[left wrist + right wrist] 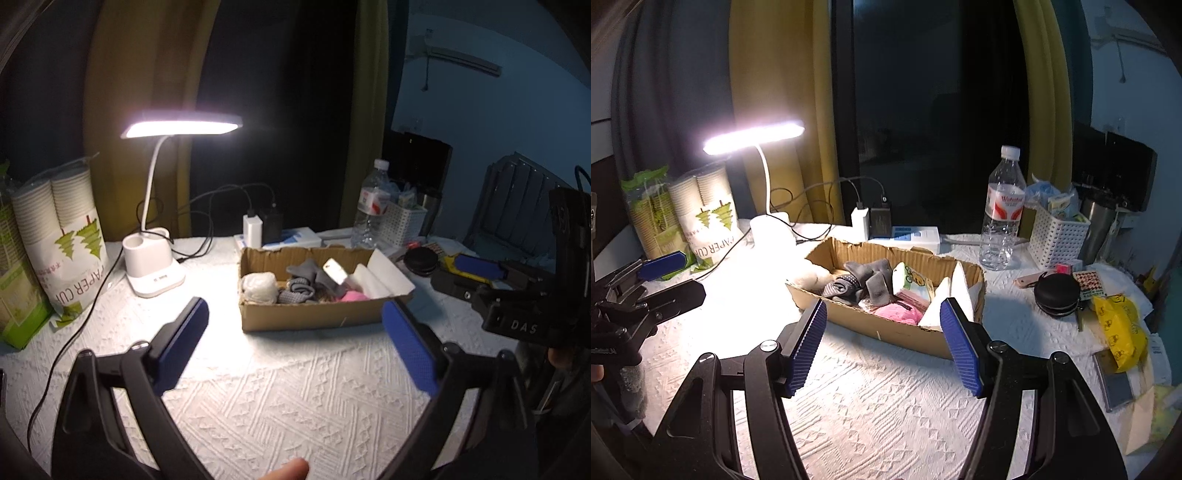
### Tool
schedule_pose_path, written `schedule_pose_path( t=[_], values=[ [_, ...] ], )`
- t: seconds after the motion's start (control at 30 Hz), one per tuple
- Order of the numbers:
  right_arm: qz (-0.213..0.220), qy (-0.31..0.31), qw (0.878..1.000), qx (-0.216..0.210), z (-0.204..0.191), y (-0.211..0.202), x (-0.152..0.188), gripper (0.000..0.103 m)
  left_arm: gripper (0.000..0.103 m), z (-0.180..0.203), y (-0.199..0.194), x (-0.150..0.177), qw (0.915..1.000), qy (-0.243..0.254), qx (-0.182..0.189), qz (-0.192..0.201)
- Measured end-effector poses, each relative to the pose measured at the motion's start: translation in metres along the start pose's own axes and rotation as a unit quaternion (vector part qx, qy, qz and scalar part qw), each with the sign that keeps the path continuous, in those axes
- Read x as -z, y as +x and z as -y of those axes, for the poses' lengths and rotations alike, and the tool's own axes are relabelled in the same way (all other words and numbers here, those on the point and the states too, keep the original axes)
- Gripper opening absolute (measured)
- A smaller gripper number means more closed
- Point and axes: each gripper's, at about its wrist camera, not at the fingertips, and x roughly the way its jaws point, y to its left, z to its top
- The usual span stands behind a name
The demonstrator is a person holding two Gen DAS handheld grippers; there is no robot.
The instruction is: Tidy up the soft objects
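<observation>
Both tongs agape, empty: left tongs (295,341), right tongs (882,345); cardboard box (310,314) (socks inside) ahead.

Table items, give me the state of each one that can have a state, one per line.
Desk lamp: switched on.
Cardboard box: open-topped, holding soft items.
Water bottle: upright, capped.
Left gripper: jaws open, nothing between them.
Right gripper: jaws open, nothing between them.
Black round case: closed.

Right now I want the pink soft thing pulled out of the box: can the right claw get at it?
Probably yes. The right claw is open and empty, facing the cardboard box. The pink soft thing lies exposed at the near wall, though white paper crowds one side.
</observation>
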Motion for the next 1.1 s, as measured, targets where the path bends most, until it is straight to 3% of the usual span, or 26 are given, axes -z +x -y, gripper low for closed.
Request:
schedule_pose_path(
  t=[0.17,0.27,0.53,1.1],
  values=[
    [0.02,0.002,1.0,0.003,-0.003,-0.025,-0.003,0.068,0.097,0.006,-0.02,-0.007,0.9997,0.001,0.005,0.023],
    [0.033,0.006,0.999,0.006,-0.004,-0.039,-0.005,0.077,0.097,0.01,-0.03,-0.012,0.9993,0.008,0.008,0.034],
    [0.055,-0.002,0.998,0.013,-0.008,-0.066,-0.01,0.077,0.1,0.017,-0.051,-0.02,0.9975,0.005,-0.011,0.069],
    [0.061,0.002,0.998,0.015,-0.002,-0.079,-0.008,0.077,0.101,0.024,-0.056,-0.022,0.998,0.01,-0.014,0.061]
  ],
)
